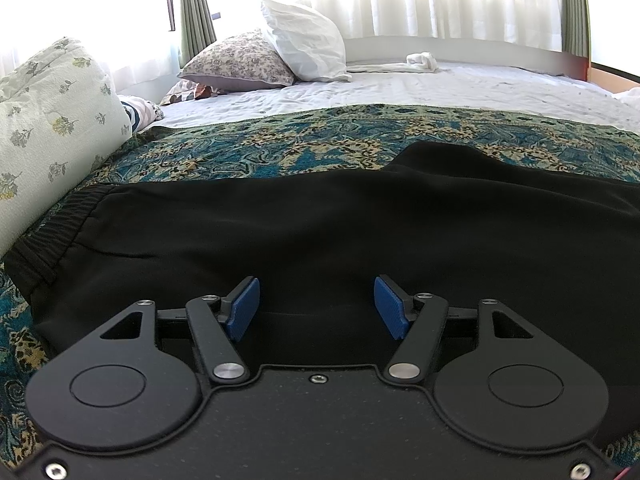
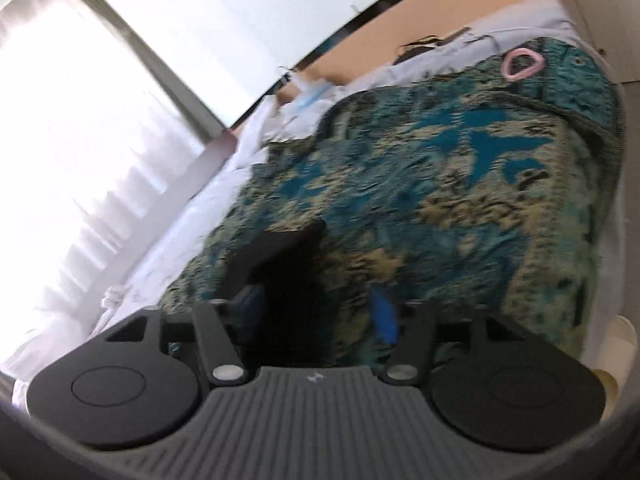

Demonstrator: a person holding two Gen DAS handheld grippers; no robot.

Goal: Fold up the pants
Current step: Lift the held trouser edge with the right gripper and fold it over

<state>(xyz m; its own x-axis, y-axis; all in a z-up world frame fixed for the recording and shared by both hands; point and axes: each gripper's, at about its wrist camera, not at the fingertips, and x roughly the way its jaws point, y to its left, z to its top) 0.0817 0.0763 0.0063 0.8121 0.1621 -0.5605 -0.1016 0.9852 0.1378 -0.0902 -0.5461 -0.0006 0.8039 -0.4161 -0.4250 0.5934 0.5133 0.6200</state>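
Black pants [image 1: 320,220] lie spread across the patterned teal bedspread [image 1: 280,144], with the elastic waistband [image 1: 52,228] at the left. My left gripper [image 1: 316,306] sits low over the pants near their front edge. Its blue pads [image 1: 244,308] stand wide apart, open, with only flat fabric under the gap. The right wrist view is tilted and blurred. There, an end of the black pants [image 2: 288,264] reaches between the fingers of my right gripper [image 2: 318,314]. It lies close to the left pad, and the right pad [image 2: 384,316] stands apart from it.
A floral folded quilt [image 1: 48,120] presses against the waistband at the left. Pillows [image 1: 304,40] and a white cloth [image 1: 420,60] lie on the white sheet [image 1: 440,88] beyond. A pink ring [image 2: 522,62] lies on the far bedspread [image 2: 460,160]. Curtained windows stand behind the bed.
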